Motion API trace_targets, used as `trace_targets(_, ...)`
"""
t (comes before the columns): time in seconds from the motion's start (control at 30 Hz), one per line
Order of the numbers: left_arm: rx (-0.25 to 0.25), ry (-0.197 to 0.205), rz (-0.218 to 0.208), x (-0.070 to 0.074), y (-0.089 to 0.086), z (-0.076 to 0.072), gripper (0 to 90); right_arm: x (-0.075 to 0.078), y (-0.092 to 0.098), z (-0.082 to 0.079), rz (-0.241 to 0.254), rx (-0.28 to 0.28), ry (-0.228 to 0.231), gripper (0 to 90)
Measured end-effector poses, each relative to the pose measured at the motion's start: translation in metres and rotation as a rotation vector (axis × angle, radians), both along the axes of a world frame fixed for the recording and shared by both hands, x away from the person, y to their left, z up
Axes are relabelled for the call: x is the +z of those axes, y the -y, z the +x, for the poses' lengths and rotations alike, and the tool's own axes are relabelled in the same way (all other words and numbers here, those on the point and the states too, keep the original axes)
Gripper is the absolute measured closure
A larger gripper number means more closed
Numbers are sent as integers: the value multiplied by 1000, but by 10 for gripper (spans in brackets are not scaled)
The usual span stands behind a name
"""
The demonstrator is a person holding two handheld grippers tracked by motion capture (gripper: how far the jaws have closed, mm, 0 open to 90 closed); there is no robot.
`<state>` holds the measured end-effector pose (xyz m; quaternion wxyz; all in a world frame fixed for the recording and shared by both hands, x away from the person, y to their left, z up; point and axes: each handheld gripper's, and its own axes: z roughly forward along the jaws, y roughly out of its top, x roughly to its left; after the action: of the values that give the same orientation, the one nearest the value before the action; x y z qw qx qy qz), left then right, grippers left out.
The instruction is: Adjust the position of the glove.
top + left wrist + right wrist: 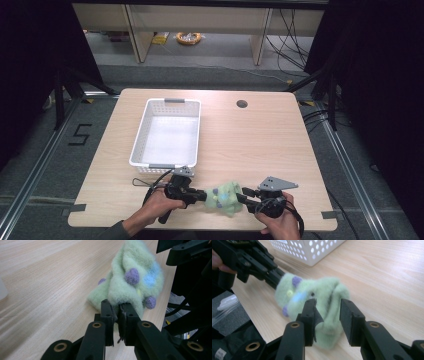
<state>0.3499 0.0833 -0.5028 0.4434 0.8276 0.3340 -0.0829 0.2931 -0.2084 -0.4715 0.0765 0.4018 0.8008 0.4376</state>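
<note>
We work at a pale wooden table (pixel 260 145), and we take the white perforated plastic basket (pixel 167 134) on it as our landmark. The fuzzy pale-green sock with purple, blue and yellow dots (pixel 224 198) lies bunched on the table in front of the basket, toward our edge and a little to the basket's right, near its front right corner.

Our left gripper (pixel 204 196) comes to the sock from the side nearer the basket's front wall. In the left gripper view its black jaws are pressed nearly together, and they pinch a fold of the sock's (pixel 130 285) green fabric at the near edge; the left gripper (pixel 117 308) has a firm hold on that fold.

Our right gripper (pixel 242 196) meets the sock from the opposite side, farther from the basket. In the right gripper view its jaws stand partly apart, with the sock (pixel 317 302) bulging between them; the right gripper (pixel 328 308) straddles the fabric, and the pads do not look pressed in, though the left pad sits right against the fleece. Behind the sock in that view we see the left gripper's black jaws reaching into the sock's far end, and the basket's (pixel 317 252) perforated wall beyond them.

The sock rests on the wood between the two grippers.
</note>
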Motion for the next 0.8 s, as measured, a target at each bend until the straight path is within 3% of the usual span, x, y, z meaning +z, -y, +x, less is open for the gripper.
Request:
trace_targets(0.13,8,3,5,0,0,0,817,-2,1,1,-54,12,9,632)
trace_targets(0.2,10,-1,17,0,0,-1,814,-6,0,2,-57,15,-11,619)
trace_targets(0.23,3,-9,-7,-1,0,0,813,-10,0,3,-85,22,-5,613)
trace_targets(0.27,3,-9,-7,-1,0,0,813,-10,0,3,-85,22,-5,613)
trace_targets(0.3,7,-7,-7,-1,0,0,813,-10,-2,1,-77,13,-45,613)
trace_targets(0.33,6,-10,-8,-1,0,0,812,-12,-1,4,-84,41,-25,612)
trace_targets(0.4,0,-6,-4,-2,0,1,813,-14,-4,3,-103,47,-45,605)
trace_targets(0.47,1,-5,-3,-1,0,1,813,-15,-4,4,-110,56,-30,607)
trace_targets(0.57,0,-10,-8,-2,0,1,813,-16,-4,4,-119,67,-31,690)
trace_targets(0.63,-5,-10,-3,-1,0,1,815,-15,-5,3,-133,78,-8,791)
trace_targets(0.8,-4,-9,-6,0,0,0,829,-11,-5,1,-131,88,14,871)
